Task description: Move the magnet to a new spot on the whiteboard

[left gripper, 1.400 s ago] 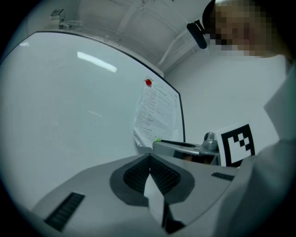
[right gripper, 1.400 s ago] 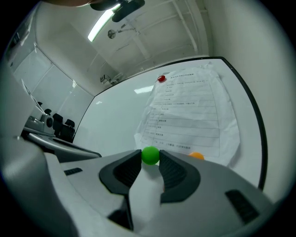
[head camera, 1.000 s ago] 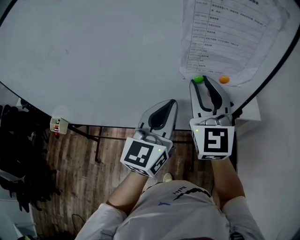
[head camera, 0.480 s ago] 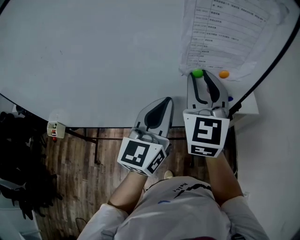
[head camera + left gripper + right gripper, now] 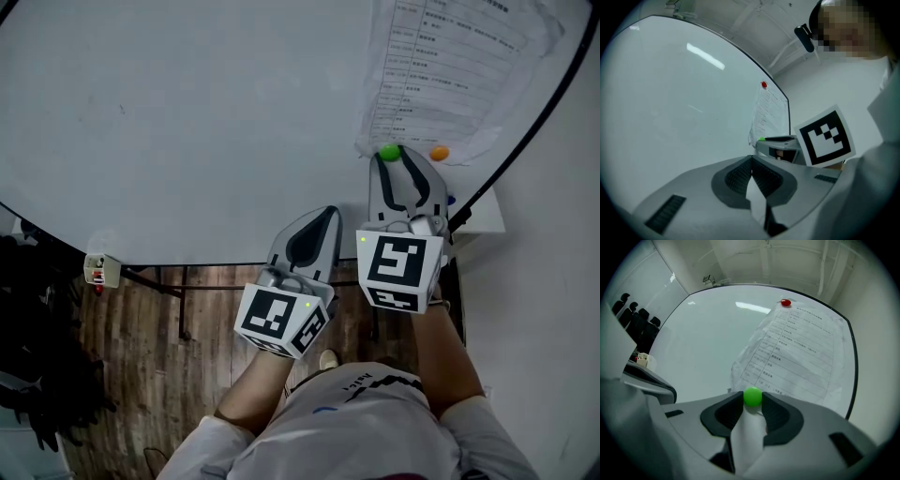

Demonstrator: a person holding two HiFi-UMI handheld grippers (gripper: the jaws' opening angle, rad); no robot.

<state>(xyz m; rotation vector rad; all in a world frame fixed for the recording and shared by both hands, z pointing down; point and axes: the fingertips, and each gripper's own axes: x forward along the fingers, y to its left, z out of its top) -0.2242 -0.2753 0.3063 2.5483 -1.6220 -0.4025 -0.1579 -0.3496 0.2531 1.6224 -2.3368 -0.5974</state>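
Observation:
A small green magnet [image 5: 387,152] sits on the whiteboard [image 5: 187,112], at the lower left corner of a printed paper sheet [image 5: 450,66]. My right gripper [image 5: 394,161] is shut on it, with both pads touching the green magnet [image 5: 752,396] at the jaw tips. An orange magnet [image 5: 439,153] pins the sheet just to the right, and a red magnet [image 5: 785,303] holds its top. My left gripper [image 5: 330,212] hangs lower and to the left, near the board's bottom edge. It is shut on nothing, its pads [image 5: 751,164] meeting.
The board's black frame [image 5: 525,141] curves down the right side, with a white wall beyond it. A small box [image 5: 97,270] sits at the board's lower left edge above the wooden floor [image 5: 141,375]. Black chairs [image 5: 633,315] stand far left.
The right gripper has slid slightly up and left onto the green magnet, which now sits between its jaw tips. The left gripper keeps its place beside it.

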